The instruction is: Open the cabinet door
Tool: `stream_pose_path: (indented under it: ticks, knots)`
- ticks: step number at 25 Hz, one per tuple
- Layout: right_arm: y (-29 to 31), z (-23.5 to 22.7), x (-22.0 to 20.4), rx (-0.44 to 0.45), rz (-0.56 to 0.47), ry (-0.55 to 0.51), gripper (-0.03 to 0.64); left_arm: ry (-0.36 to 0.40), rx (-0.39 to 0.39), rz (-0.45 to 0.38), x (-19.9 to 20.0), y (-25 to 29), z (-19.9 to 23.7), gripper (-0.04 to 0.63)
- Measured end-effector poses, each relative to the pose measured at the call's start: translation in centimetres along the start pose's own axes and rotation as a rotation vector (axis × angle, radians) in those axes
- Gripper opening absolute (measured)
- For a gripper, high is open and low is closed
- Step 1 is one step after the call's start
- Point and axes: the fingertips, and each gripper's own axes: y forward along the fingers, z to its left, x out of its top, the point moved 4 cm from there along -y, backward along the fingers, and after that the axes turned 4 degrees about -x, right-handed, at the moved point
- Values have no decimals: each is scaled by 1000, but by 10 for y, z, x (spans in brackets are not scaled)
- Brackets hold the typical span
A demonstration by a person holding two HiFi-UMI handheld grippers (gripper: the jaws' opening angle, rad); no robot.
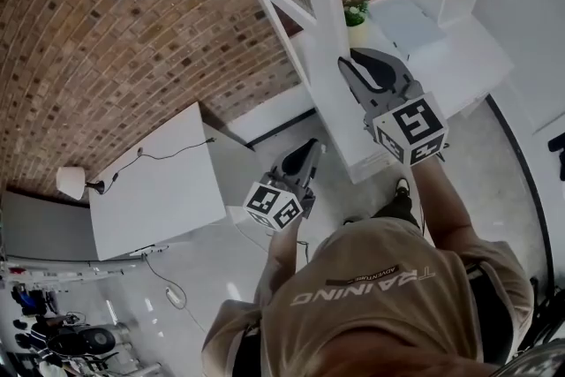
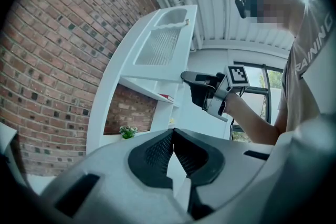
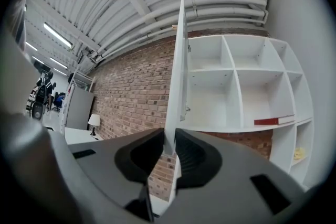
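Plainly the right gripper (image 3: 169, 139) is clamped on the free edge of the cabinet door (image 3: 179, 60), which stands out edge-on from the white shelving (image 3: 247, 86). A thin, stiff panel (probably light), it should swing easily from that edge. The left gripper (image 2: 173, 132) is closed on nothing.

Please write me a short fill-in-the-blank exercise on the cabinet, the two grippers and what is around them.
1. The cabinet door, clamped at its edge by the right gripper, stands ___.
2. The left gripper, its jaws together, holds ___.
3. On a shelf lies a ___ book.
4. The wall to the left of the door is made of ___.
Missing words: open; nothing; red; brick.
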Motion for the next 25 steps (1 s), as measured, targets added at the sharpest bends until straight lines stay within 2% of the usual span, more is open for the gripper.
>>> stream_pose_path:
  ticks: [9, 14, 17, 22, 25]
  knots:
    - [7, 30, 3, 2, -39, 26, 71, -48, 58, -24, -9, -32, 20, 8]
    - [10, 47, 1, 33, -37, 25, 71, -52, 97, -57, -11, -47, 22, 8]
    - [10, 50, 2, 24, -47, 17, 71, -88, 126, -77, -18, -57, 26, 8]
    - [2, 54, -3, 45, -17, -79, 67, -133, 139, -81, -31, -63, 31, 8]
    - [-6, 48, -11, 52, 10, -137, 24, -151, 142, -92, -36, -51, 33, 8]
